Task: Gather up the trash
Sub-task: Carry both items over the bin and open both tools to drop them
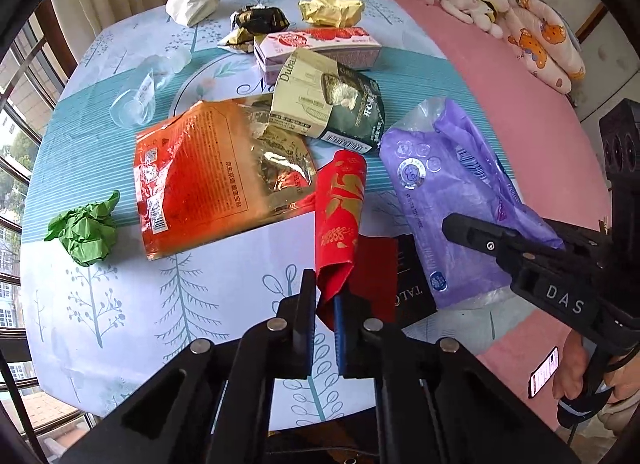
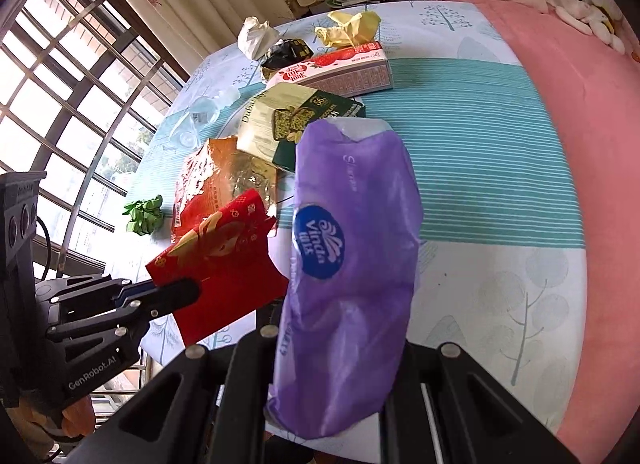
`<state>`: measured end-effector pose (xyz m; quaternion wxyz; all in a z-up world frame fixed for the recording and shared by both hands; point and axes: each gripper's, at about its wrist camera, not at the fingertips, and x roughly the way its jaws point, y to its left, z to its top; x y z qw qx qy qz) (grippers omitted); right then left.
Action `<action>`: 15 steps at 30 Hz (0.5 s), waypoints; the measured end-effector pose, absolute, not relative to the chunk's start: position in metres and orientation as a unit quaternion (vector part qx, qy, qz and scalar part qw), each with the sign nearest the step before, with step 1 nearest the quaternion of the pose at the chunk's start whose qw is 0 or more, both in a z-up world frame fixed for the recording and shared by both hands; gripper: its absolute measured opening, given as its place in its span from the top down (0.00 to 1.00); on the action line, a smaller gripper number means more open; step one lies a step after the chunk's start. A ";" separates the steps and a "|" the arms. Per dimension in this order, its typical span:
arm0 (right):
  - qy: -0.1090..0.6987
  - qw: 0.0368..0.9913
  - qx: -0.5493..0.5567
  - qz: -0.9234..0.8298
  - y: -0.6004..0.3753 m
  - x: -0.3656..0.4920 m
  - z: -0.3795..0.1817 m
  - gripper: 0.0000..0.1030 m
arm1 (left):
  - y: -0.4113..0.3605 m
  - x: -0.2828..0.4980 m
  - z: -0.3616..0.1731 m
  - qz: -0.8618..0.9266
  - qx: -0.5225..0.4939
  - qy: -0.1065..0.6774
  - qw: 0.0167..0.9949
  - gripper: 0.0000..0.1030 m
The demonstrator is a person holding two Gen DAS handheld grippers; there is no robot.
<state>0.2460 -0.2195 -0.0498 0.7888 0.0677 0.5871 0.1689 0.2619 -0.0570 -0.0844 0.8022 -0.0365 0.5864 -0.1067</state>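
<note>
The left hand-held gripper point(image 1: 323, 304) is clenched on the lower edge of a glossy red paper envelope with gold figures point(image 1: 340, 204), which rises from its jaws; the right hand-held gripper point(image 2: 332, 396) grasps a soft, crinkled purple plastic tissue pack point(image 2: 352, 248), whose blue oval label reads "Vinda"; the right tool's black arm bears "DAS" in the left view, and the left tool's body reads "GenRobot.AI" in the right view.

The landmark is the cream-and-green foil snack bag printed "Dubai" point(image 1: 324, 100), lying mid-surface on the blue tree-patterned cloth point(image 1: 120, 304); touching its near-left corner lies a flat, shiny orange-and-gold foil pouch with small print and a barcode point(image 1: 208, 180); just behind it a pink rectangular carton pictured with strawberries point(image 1: 320, 46); beyond that a crumpled black-and-gold wrapper point(image 1: 258, 22), crumpled yellow paper point(image 1: 330, 8) and a white wad point(image 1: 190, 0); left of it a clear plastic bottle on its side point(image 1: 146, 90); well to its near-left, by the surface's window edge, a green paper ball point(image 1: 86, 230); to its right a bare striped stretch runs to the pink bed point(image 1: 500, 76).
</note>
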 end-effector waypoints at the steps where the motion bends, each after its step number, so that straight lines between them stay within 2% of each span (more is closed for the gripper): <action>1: 0.585 0.790 0.068 0.168 -0.219 0.244 -0.048 0.89 | -0.056 0.260 -0.081 -0.109 -0.037 0.583 0.804 0.95; 15: 0.537 0.831 0.091 0.113 -0.181 0.161 0.003 0.90 | -0.021 0.191 -0.028 -0.182 -0.019 0.525 0.831 0.96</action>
